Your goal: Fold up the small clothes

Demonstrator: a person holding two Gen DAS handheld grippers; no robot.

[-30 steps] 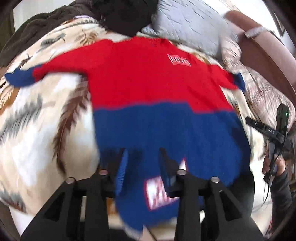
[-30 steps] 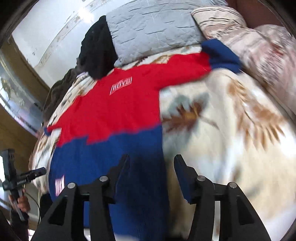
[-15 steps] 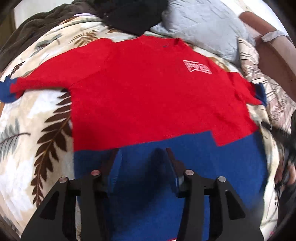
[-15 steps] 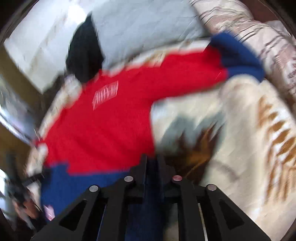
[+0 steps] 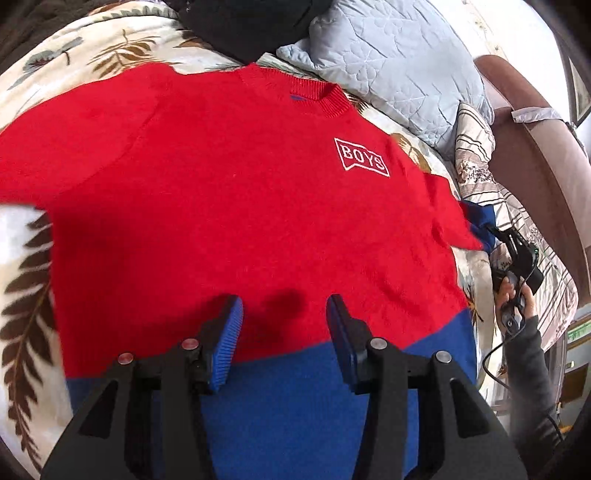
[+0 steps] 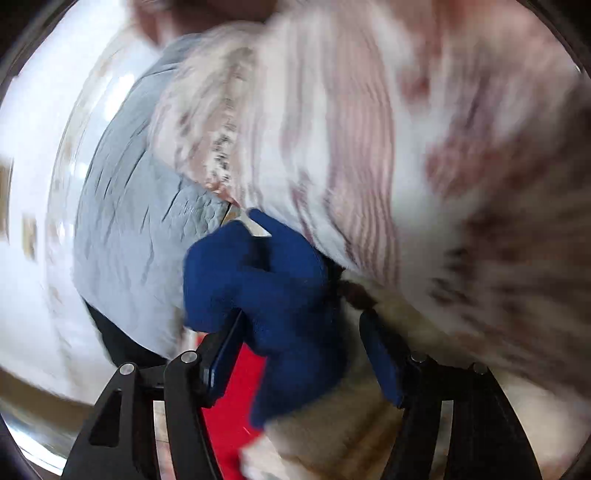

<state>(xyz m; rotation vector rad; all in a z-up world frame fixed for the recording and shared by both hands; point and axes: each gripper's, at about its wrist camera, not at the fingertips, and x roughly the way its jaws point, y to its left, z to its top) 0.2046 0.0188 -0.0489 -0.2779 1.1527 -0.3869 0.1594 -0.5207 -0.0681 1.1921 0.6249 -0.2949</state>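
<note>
A red and blue sweater (image 5: 229, 206) with a white "BOYS" patch (image 5: 361, 159) lies flat, front up, on a leaf-print blanket (image 5: 26, 266). My left gripper (image 5: 284, 325) is open and empty, hovering over the sweater's middle where red meets blue. In the right wrist view, my right gripper (image 6: 299, 354) is open, with the sweater's blue sleeve cuff (image 6: 269, 291) bunched between its jaws; a strip of red sleeve (image 6: 236, 406) shows below. The view is blurred. The right gripper also shows in the left wrist view (image 5: 517, 254) at the right sleeve end.
A grey quilted pillow (image 5: 391, 62) and a dark garment (image 5: 243, 26) lie beyond the collar. A striped floral quilt (image 5: 517, 206) and a brown headboard (image 5: 535, 155) lie to the right.
My left gripper moved forward up the sweater from the blue hem to the red part. My right gripper shut, then opened, and moved to the right sleeve cuff.
</note>
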